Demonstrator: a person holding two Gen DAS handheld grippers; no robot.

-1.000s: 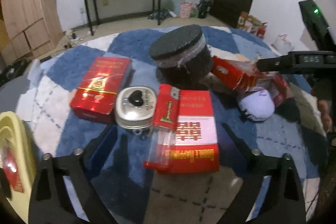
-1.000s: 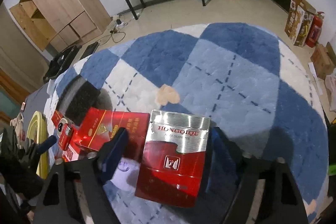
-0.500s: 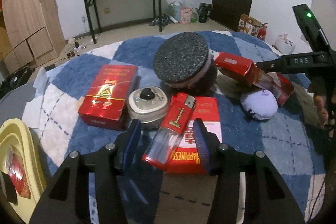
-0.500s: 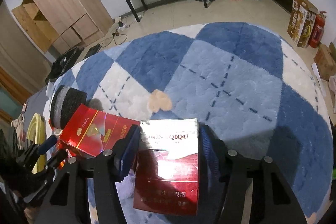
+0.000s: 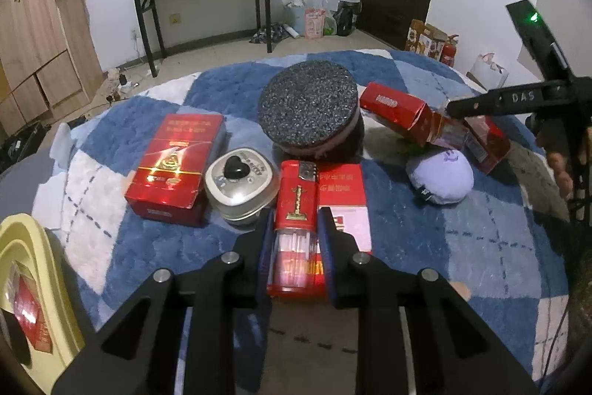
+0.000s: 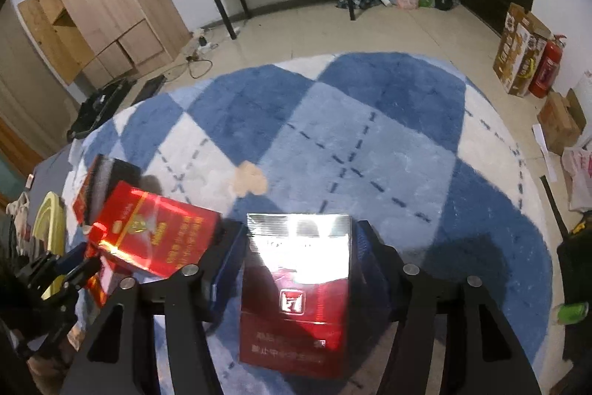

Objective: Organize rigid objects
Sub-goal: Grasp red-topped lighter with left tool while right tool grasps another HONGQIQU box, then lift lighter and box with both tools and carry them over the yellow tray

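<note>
Left wrist view. The left gripper, at lower centre, is closed on a red lighter with a clear lower body and a gold emblem; both blue pads press its sides, the jaws having just closed in. The lighter lies over a red-and-white flat carton with red Chinese characters. At left centre a red cigarette box with a gold crest is recorded; just beside it, a silver rounded tin bearing a black heart, its lettering too small to read. Behind, a dark speckled round lidded container. At right, a red pack with white lettering, illegible, rests tilted above a lilac soft round pouch. A black bar marked "DAS" enters from the right edge. A yellow tray holding a red pack sits at lower left. All rest on a blue-and-white checked rug.

Right wrist view. The right gripper straddles a red-and-silver cigarette pack with a square white logo, the jaws having just widened; contact with the pads cannot be told. Its top print is lost in glare. Shown only here: a red fire extinguisher and a printed cardboard box at upper right.
</note>
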